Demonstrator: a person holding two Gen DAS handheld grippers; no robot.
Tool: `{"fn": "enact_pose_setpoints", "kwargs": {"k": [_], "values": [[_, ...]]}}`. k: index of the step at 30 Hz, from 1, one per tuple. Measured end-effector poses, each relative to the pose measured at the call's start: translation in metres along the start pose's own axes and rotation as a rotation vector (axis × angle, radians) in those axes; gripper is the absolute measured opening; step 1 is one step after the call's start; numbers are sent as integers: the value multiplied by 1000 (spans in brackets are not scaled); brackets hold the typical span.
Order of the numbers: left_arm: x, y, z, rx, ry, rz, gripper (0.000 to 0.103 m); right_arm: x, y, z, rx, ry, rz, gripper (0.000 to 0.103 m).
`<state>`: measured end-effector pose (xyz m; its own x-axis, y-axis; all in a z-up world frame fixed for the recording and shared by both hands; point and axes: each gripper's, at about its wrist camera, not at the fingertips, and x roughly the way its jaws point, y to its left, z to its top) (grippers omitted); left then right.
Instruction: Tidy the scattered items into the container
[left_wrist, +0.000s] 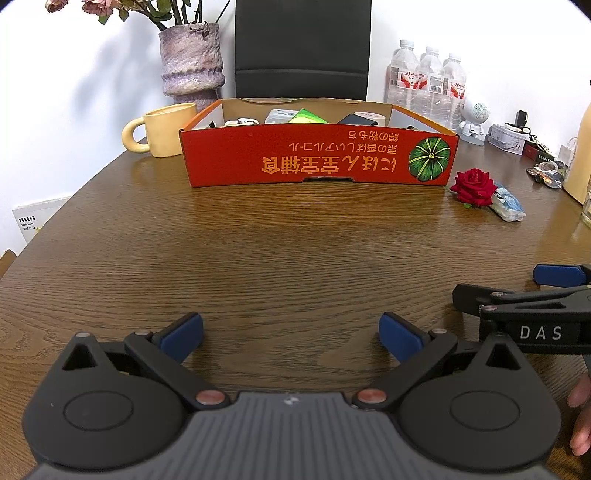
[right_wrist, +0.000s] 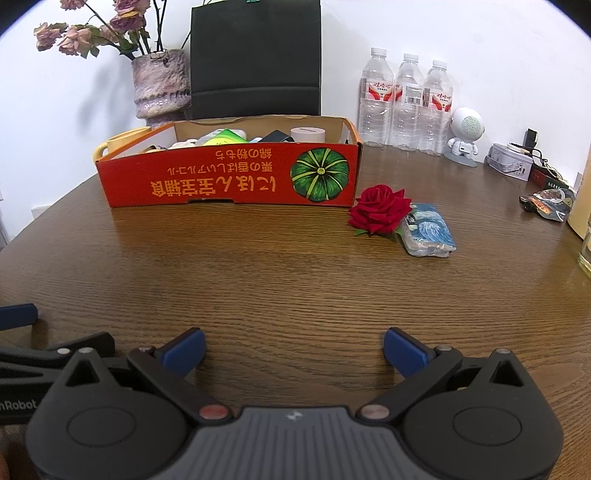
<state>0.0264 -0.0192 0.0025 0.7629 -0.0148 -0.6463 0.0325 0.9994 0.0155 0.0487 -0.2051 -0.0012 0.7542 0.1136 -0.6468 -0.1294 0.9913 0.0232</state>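
Both grippers hover low over the near part of the wooden desk (right_wrist: 258, 280), side by side and each spread wide with nothing between its blue pads. The left gripper (left_wrist: 291, 338) faces the red box (left_wrist: 317, 158) head on; the right gripper (right_wrist: 294, 350) sits further along, so the box lies ahead and off to its left.

Two items lie loose on the desk just beyond the box's pumpkin-printed corner: one red rose (right_wrist: 378, 211) almost touching that corner, and one blue-patterned tissue pack (right_wrist: 428, 230) just beside the rose on the side away from the box. Both are well ahead of the right gripper and slightly to its right.

Inside the box the front wall hides most of the contents; only tops show, among them a green packet (right_wrist: 225, 138), a dark object (right_wrist: 275, 136) and a pale pink round container (right_wrist: 307, 133), and a full count is not possible.

Behind the box stand one yellow mug (left_wrist: 168, 127), one purple vase (left_wrist: 192, 61) of dried flowers and a black chair back (left_wrist: 303, 48). Past the rose side of the box stand three water bottles (right_wrist: 406, 101) and one small white robot figure (right_wrist: 464, 138); further items at the frame edge are cut off.
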Motion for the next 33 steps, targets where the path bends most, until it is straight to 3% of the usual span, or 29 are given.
{"fn": "enact_pose_setpoints", "kwargs": {"k": [9, 12, 17, 22, 24, 25, 27, 28, 33], "values": [[4, -6, 4, 25, -6, -28, 103, -2, -5, -2, -3, 0, -1, 103], [15, -31, 15, 128, -29, -77, 103, 1, -28, 3, -20, 5, 10, 103], [34, -74, 43, 254, -69, -166, 103, 7, -78, 19, 19, -11, -87, 93], [47, -96, 74, 266, -105, -186, 103, 39, -102, 54, -55, -35, -105, 92], [52, -102, 83, 270, -113, -196, 103, 57, -103, 66, -101, -27, -88, 82], [56, -105, 86, 274, -114, -200, 103, 64, -104, 69, -113, -28, -84, 65], [63, -113, 91, 278, -113, -215, 103, 70, -109, 70, -108, -30, -83, 51], [66, -117, 92, 278, -111, -227, 103, 67, -113, 68, -85, -29, -83, 34], [89, -151, 103, 284, -87, -327, 103, 45, -142, 46, 33, -46, -12, 26]]}}
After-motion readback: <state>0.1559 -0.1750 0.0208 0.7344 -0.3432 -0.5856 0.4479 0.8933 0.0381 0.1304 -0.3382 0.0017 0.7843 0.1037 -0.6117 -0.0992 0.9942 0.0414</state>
